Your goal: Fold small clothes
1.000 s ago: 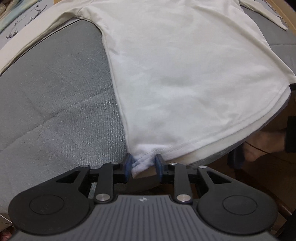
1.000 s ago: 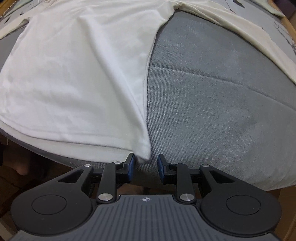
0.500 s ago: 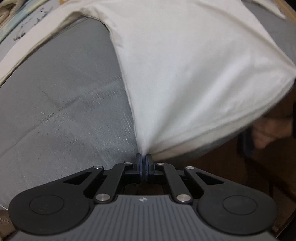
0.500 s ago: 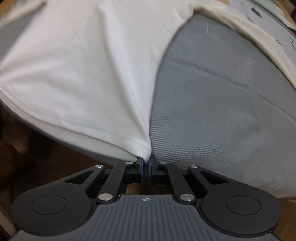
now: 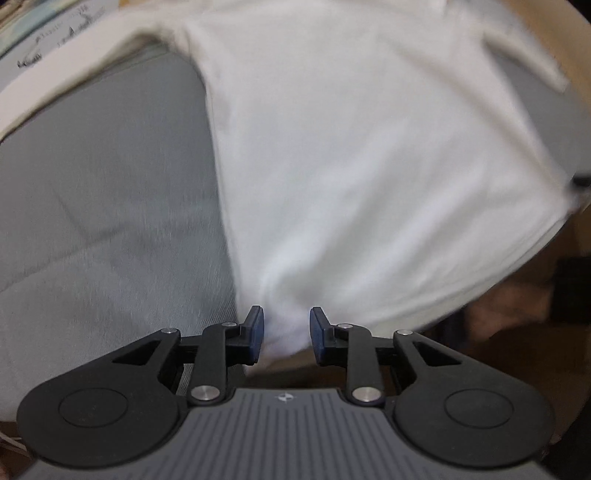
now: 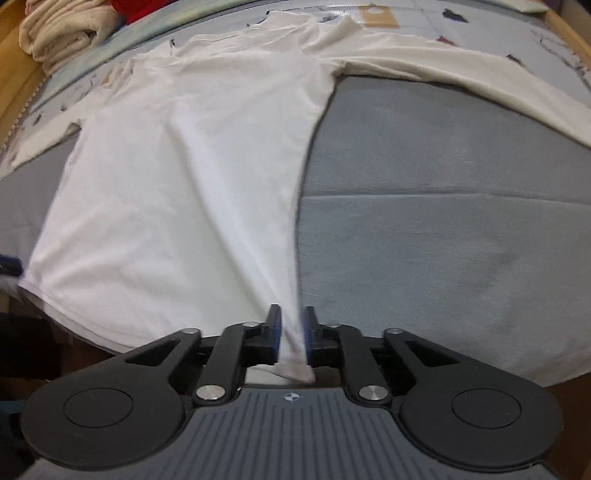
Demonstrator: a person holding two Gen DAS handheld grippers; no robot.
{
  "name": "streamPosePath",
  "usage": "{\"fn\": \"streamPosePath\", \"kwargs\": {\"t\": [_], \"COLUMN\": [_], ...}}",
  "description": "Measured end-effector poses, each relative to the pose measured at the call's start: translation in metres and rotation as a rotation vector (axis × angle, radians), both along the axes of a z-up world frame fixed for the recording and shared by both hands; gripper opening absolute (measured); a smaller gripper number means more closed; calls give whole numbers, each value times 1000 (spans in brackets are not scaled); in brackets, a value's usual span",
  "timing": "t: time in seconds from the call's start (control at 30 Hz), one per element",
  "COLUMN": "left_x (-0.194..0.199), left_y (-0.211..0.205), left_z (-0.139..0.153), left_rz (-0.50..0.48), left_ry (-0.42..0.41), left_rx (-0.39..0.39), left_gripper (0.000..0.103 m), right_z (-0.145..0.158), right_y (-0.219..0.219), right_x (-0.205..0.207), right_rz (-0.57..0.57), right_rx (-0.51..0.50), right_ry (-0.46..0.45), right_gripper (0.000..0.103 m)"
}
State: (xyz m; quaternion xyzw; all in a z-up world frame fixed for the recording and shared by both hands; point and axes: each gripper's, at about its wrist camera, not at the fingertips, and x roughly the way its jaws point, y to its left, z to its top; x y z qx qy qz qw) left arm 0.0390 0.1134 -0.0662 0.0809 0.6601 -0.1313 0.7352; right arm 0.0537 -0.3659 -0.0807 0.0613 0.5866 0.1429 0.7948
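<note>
— Grey mattress (image 6: 443, 229): where does the white shirt (image 6: 192, 177) lie?
— Spread flat; one hem corner sits between each pair of tongs, left (image 5: 286, 334) and right (image 6: 291, 334), both opening.

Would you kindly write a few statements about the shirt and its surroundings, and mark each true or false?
1. The shirt is white. True.
2. It lies on a grey cloth surface. True.
3. The shirt is already folded in half. False: it is spread out, sleeves extended.
4. The folded towel beyond it is blue. False: the towel is beige.
5. Nothing is between the right tool's fingers. False: the shirt's hem corner sits in the right tool, whose jaws are opening.
</note>
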Motion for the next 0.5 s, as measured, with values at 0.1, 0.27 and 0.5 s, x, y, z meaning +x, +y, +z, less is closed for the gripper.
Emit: {"fn": "streamPosePath", "kwargs": {"t": [0.1, 0.27, 0.5], "left_x": [-4, 17, 60], "left_y": [-11, 5, 45], "left_z": [-7, 34, 119], "left_rz": [-63, 75, 358], "left_ry": [6, -171, -527], "left_rx": [34, -46, -119], "left_gripper": [30, 33, 66], "right_z": [-23, -19, 44], "right_y": [21, 31, 52], "right_x": [-1, 5, 28], "right_rz": [80, 79, -8], "right_rx": [-77, -149, -86], "right_ry": [66, 19, -314], "right_gripper": [20, 20, 24]}}
